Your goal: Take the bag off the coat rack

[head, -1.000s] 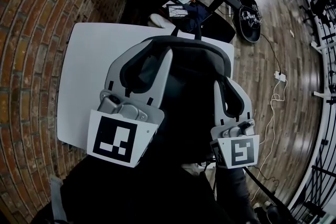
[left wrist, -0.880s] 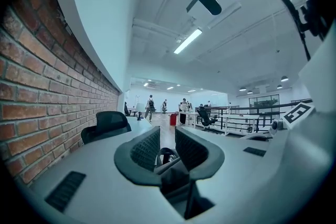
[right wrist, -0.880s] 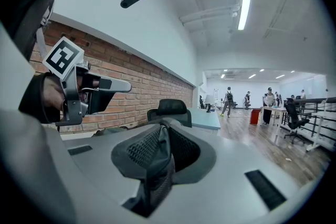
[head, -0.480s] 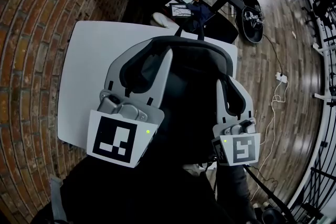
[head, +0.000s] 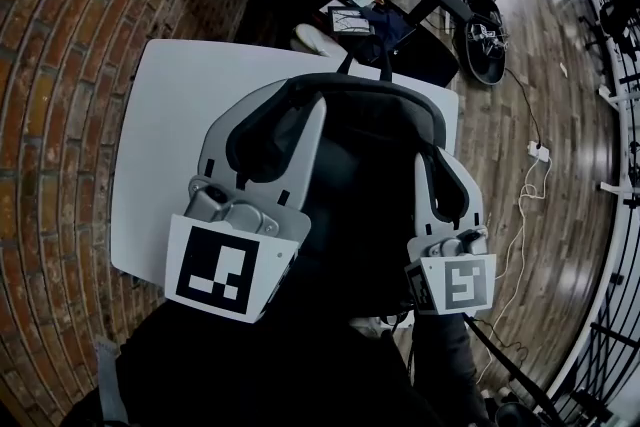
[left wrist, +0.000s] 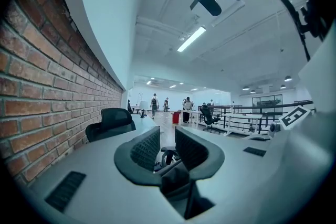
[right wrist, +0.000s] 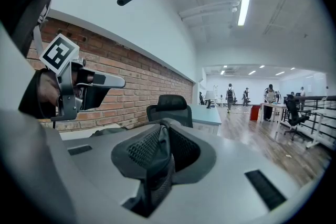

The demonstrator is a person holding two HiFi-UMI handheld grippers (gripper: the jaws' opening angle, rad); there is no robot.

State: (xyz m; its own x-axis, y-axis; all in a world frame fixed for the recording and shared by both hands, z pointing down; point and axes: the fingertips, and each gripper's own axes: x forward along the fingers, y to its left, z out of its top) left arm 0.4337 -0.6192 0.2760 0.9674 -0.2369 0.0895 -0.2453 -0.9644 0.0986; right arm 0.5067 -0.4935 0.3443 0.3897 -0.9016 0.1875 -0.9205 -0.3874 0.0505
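Bag hanging upright, strap arched crosswise, left claw and right claw gripping it

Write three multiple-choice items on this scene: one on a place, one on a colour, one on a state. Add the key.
1. In the head view, on which side of the white table does the brick wall lie?
A. left
B. right
C. it is out of view

2. What colour is the bag?
A. red
B. black
C. white

3. How do the jaws of the right hand-held gripper stand?
A. wide apart and empty
B. closed on a dark strap
C. out of every view

Key:
1 A: brick fills the head view's left edge, next to the table.
2 B: the bag is black all over.
3 B: the right gripper view shows the pads pinching the strap between them.
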